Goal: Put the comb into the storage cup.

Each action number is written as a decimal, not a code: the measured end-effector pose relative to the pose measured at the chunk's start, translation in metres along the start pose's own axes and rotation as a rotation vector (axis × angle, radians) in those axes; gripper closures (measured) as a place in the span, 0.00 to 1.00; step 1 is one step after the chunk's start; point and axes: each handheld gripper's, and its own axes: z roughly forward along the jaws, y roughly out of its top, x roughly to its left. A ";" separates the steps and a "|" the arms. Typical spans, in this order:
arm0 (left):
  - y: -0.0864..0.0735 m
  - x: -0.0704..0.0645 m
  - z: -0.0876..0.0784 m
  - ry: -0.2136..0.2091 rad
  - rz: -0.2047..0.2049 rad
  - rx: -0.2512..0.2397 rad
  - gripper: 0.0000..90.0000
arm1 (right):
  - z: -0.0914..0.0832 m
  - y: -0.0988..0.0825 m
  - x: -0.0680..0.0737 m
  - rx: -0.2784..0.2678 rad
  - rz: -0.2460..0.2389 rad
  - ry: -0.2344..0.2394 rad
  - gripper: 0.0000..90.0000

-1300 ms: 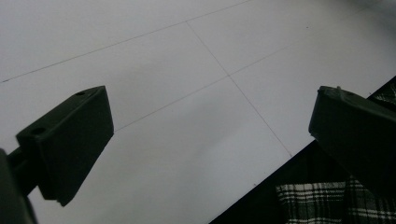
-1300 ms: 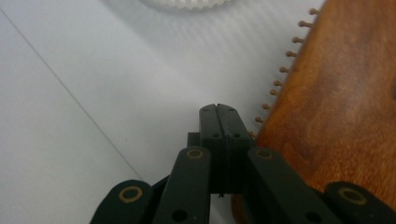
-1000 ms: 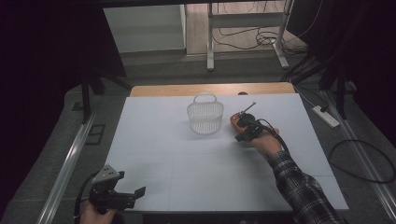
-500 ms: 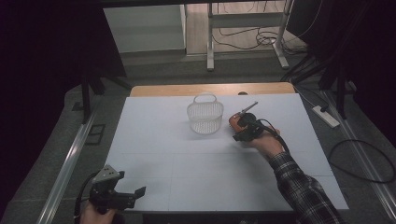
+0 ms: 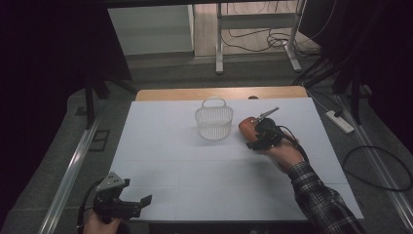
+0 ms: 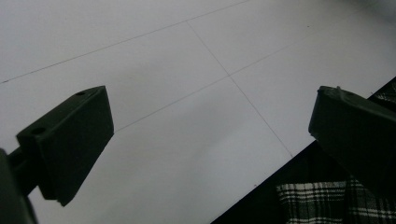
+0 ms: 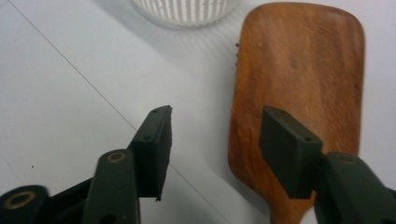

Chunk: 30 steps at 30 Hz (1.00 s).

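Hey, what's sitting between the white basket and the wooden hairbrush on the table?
Nothing: bare white tabletop separates the basket from the hairbrush, seen in the right gripper view.

White table sheet (image 5: 195,165), power strip (image 5: 340,121) on floor, floor cables (image 5: 263,36)

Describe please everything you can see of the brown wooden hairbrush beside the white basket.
The brown wooden hairbrush has a broad, rounded paddle head of reddish, glossy wood narrowing to a handle. It lies flat on the white table, back up, with bristle tips visible at one edge, near the white slotted plastic basket but apart from it. The right gripper is open above it, one jaw over the wood.
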 end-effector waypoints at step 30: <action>0.000 0.000 0.000 -0.003 0.003 -0.002 0.01 | -0.025 -0.034 -0.023 -0.021 0.087 -0.043 0.02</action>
